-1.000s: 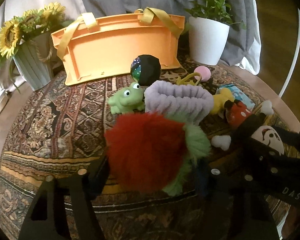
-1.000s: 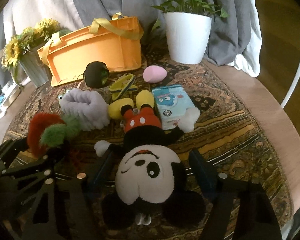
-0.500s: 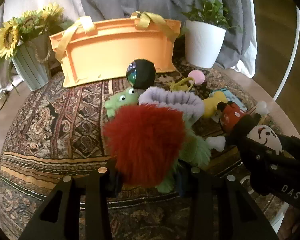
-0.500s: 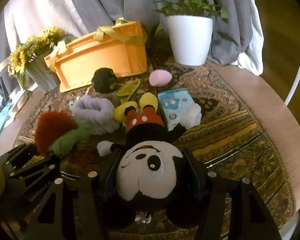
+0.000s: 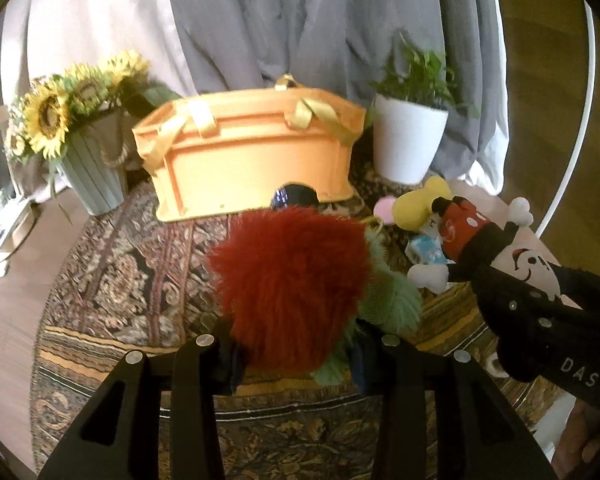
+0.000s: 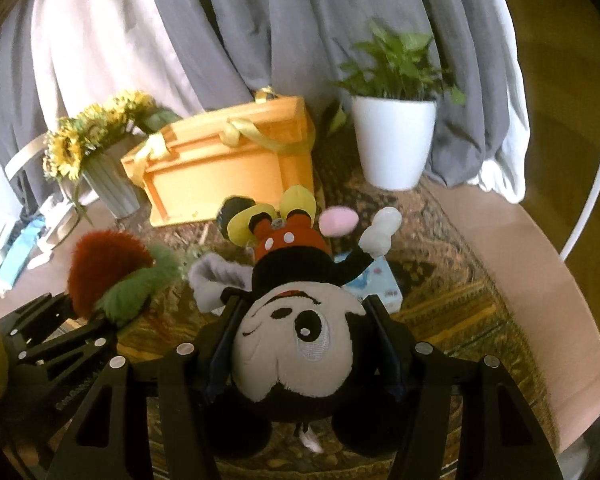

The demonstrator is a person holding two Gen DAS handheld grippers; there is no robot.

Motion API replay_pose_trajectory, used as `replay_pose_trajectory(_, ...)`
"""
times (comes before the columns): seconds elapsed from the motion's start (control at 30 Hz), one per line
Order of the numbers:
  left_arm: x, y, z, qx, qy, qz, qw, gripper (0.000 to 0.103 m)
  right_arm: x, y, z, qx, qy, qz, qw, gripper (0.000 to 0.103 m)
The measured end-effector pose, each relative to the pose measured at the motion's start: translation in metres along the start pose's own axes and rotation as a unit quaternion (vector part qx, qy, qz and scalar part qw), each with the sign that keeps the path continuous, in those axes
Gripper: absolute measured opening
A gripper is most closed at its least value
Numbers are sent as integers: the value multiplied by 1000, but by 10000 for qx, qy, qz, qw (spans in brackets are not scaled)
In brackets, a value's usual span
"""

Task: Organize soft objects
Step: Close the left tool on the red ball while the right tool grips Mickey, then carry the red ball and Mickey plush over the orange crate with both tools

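Both toys lifted; right tool (image 5: 540, 320) (marked "DAS") grips Mickey plush (image 6: 296, 340).

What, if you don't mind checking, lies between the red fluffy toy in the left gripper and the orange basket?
In the left wrist view, a dark ball sits between the red fluffy toy and the orange basket, on the patterned rug.

potted plant (image 6: 394, 136), sunflower vase (image 5: 88, 176), grey curtain (image 6: 284, 28)

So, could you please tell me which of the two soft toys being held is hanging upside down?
The Mickey Mouse plush in the right gripper: its head sits between the fingers, yellow shoes pointing away. The left gripper holds a red-and-green fluffy toy instead.
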State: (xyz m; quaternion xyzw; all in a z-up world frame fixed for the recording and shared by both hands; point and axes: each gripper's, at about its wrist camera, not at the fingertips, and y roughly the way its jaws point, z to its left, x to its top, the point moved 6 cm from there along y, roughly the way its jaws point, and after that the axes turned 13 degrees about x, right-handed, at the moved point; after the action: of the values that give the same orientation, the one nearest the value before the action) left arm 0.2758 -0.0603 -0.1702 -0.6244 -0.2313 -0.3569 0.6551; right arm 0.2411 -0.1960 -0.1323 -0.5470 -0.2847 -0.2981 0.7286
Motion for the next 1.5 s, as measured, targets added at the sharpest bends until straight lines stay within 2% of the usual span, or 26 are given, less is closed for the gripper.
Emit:
replay_pose_trajectory(0.5, 58, -39, 29, 268, -250, -718, 9967, 40, 58, -21, 30, 132, -314, -614, 9975, 61)
replay_pose_trajectory(0.83, 93, -55, 56, 533, -361, -1208, 9906, 40, 95, -17, 53, 300, -580, -972, 9931, 61)
replay_pose_trajectory(1.2, 133, -60, 74, 717, -492, -1701, 9816, 40, 136, -8, 63, 489, -762, -1258, 9879, 61)
replay_pose_trajectory(1.5, 162, -44, 84, 822, -565, -1870, 9773, 40, 173, 18, 66, 682, -955, -1353, 9838, 61)
